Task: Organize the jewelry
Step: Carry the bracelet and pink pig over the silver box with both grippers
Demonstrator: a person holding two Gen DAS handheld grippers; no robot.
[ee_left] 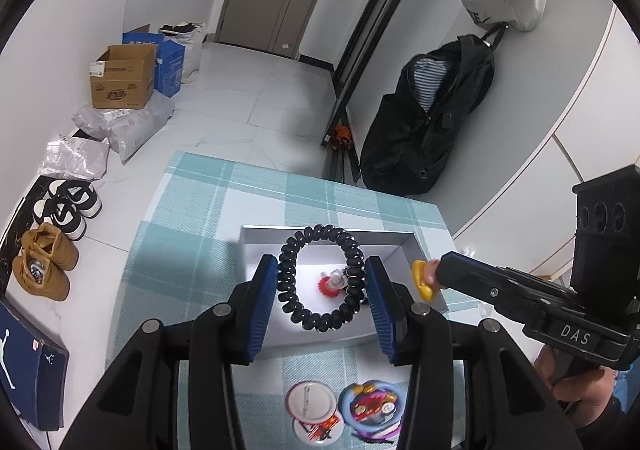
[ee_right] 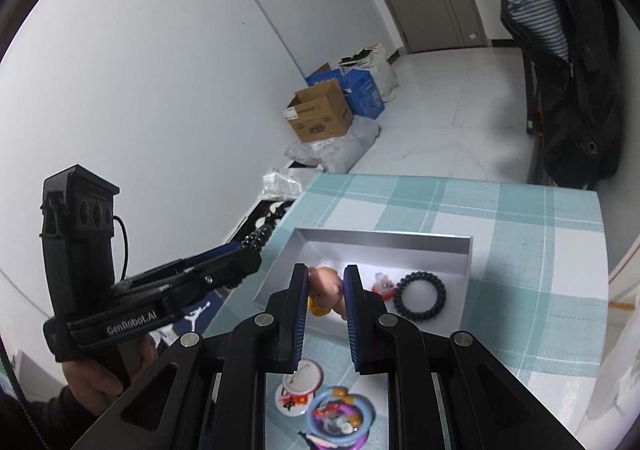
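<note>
Gripping a black spiral hair tie (ee_left: pixel 286 278) across its width, the left gripper (ee_left: pixel 322 260) has both blue pads pressed on the coil's outer sides, so the ring hangs open and upright rather than folding. The hold suits a springy loop that would slip from a pinch on one strand. Seen from the right wrist, this gripper sits just left of the shallow white box (ee_left: pixel 384 238), raised above its rim, which looks like an approach for a drop from above. The right gripper (ee_right: pixel 325 270) is clamped narrowly on a small pinkish charm (ee_right: pixel 326 292) with a yellow part, held over the box's near left corner. That tight pinch fits something small and rounded that could roll free. Inside the box, a second black hair tie (ee_right: pixel 419 296) lies flat toward the right side, with a small red-and-white piece (ee_right: pixel 382 284) just beside it on the left. So the box is evidently the collecting place, and dropping from above avoids disturbing what is already in it. Nearer than the box, on the teal plaid cloth (ee_left: pixel 208 210), a round badge (ee_left: pixel 306 402) and a cluster of coloured rings (ee_left: pixel 372 406) wait unsorted, so the task seems roughly midway.
</note>
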